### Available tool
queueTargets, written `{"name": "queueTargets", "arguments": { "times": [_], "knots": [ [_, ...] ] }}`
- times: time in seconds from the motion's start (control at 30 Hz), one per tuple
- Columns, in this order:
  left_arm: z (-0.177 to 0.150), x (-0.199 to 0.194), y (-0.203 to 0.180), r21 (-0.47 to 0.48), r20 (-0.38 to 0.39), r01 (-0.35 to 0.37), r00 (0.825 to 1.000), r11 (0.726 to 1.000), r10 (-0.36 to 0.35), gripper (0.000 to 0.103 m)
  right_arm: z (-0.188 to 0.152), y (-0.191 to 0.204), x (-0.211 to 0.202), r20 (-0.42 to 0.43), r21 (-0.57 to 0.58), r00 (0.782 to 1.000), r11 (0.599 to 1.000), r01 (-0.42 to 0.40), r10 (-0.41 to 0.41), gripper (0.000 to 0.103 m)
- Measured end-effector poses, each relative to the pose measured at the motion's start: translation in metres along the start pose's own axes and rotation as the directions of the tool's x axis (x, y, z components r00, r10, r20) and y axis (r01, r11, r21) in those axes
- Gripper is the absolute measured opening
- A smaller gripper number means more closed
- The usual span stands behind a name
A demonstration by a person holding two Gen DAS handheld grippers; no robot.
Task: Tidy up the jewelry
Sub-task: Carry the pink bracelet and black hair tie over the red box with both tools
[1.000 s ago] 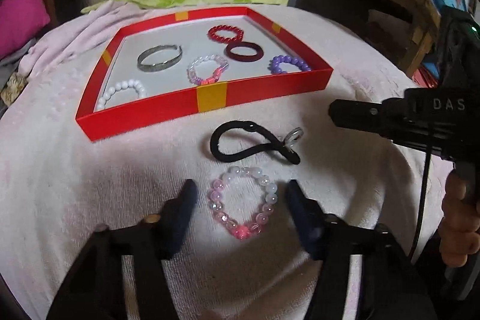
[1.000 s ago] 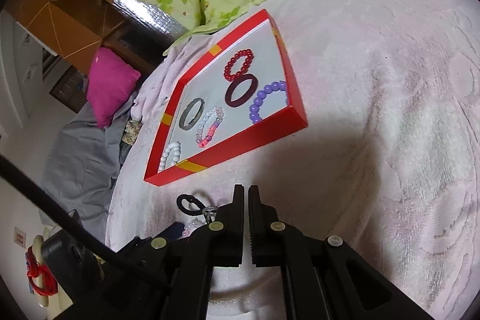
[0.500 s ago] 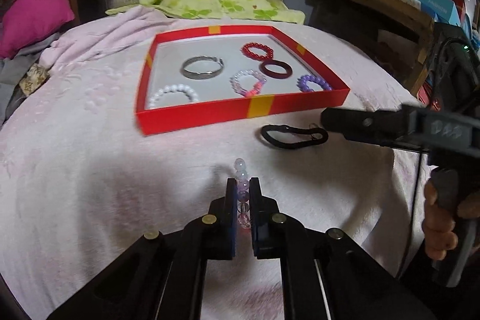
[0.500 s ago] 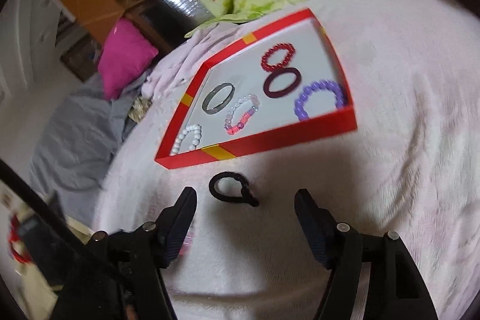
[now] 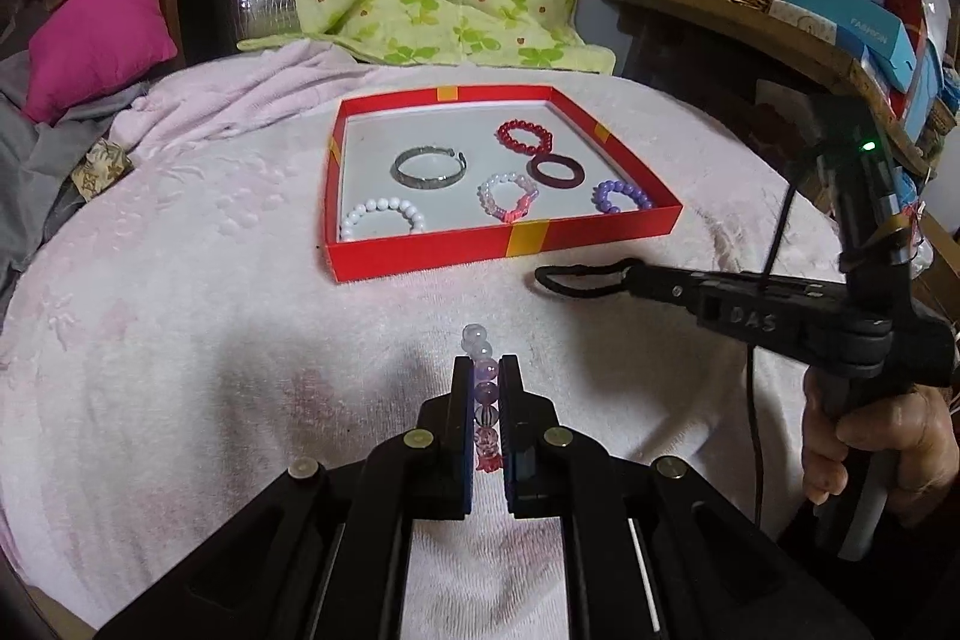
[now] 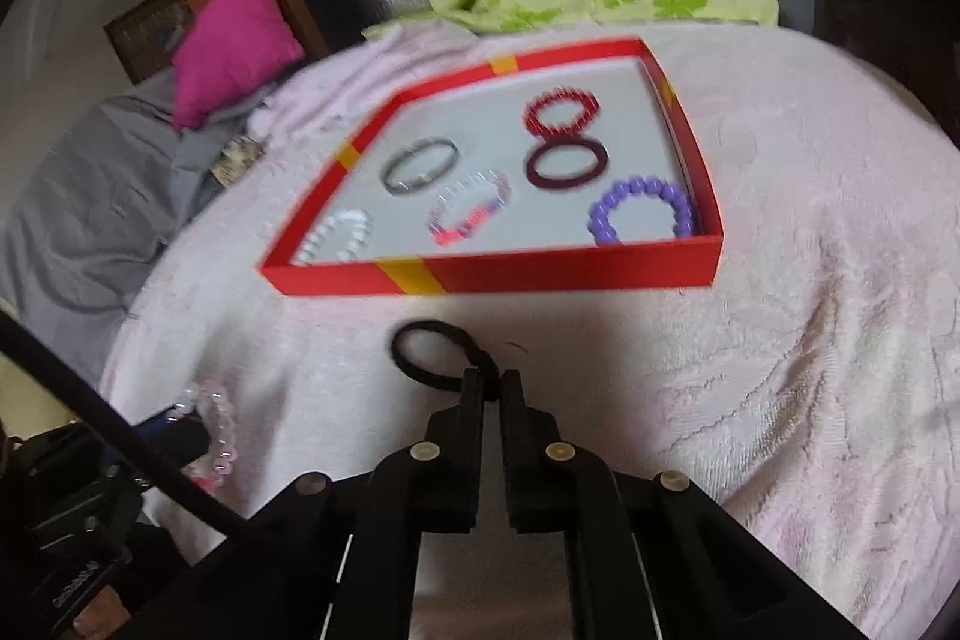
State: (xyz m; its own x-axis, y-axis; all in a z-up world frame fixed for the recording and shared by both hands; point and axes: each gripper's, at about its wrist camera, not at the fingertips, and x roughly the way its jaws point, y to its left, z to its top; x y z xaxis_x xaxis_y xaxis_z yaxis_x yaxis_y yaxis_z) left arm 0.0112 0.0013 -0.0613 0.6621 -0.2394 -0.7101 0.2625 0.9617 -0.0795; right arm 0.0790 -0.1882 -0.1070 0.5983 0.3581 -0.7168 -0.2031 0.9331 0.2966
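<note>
Since a second ago: left gripper [image 5: 485, 388] gone from spread around the pink bracelet [image 5: 483, 400] to pinching it and lifted off the blanket [image 5: 180, 370]; right gripper [image 6: 486, 388] opened and clamped again, now on the black hair tie [image 6: 432, 355]. Left jaws pressed together on the bead string, beads stacked edge-on between the pads, one clear bead poking out past the tips. Right jaws pressed together on the near end of the tie, its loop lying on the blanket just in front of the red tray [image 5: 420, 256]. Inside the tray: white bracelet [image 5: 384, 217], silver bangle [image 5: 429, 166], red bracelet [image 5: 525, 136], dark ring [image 5: 555, 171], purple bracelet [image 5: 621, 196] and another pink bracelet [image 5: 507, 196], all apart from one another. Likely handling: beaded bracelet light, floppy on its elastic, beads hard and smooth, apt to roll or slip from the pads, best pinched across the string with the loop hanging. Hair tie very light, soft, stretchy, grippy fabric; any spot on the cord serves, though the bit inside the jaws stays hidden.
</note>
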Motion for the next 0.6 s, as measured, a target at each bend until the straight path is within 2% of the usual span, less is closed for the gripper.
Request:
{"name": "queueTargets", "arguments": {
  "times": [0.17, 0.3, 0.6],
  "knots": [
    [0.003, -0.013, 0.001, 0.001, 0.021, -0.006, 1.000, 1.000, 0.006, 0.008, 0.000, -0.003, -0.032, 0.088, 0.057, 0.994, 0.996, -0.071, 0.066, 0.006],
    [0.011, -0.019, 0.000, 0.004, 0.040, -0.009, 0.999, 1.000, 0.009, 0.008, 0.003, -0.006, -0.056, 0.180, 0.096, 0.979, 0.988, -0.117, 0.099, 0.006],
    [0.042, -0.015, 0.000, 0.029, 0.061, -0.033, 0.998, 0.999, 0.031, 0.008, 0.028, -0.024, -0.066, 0.278, 0.228, 0.959, 0.965, -0.128, 0.061, 0.006]
  ]
}}
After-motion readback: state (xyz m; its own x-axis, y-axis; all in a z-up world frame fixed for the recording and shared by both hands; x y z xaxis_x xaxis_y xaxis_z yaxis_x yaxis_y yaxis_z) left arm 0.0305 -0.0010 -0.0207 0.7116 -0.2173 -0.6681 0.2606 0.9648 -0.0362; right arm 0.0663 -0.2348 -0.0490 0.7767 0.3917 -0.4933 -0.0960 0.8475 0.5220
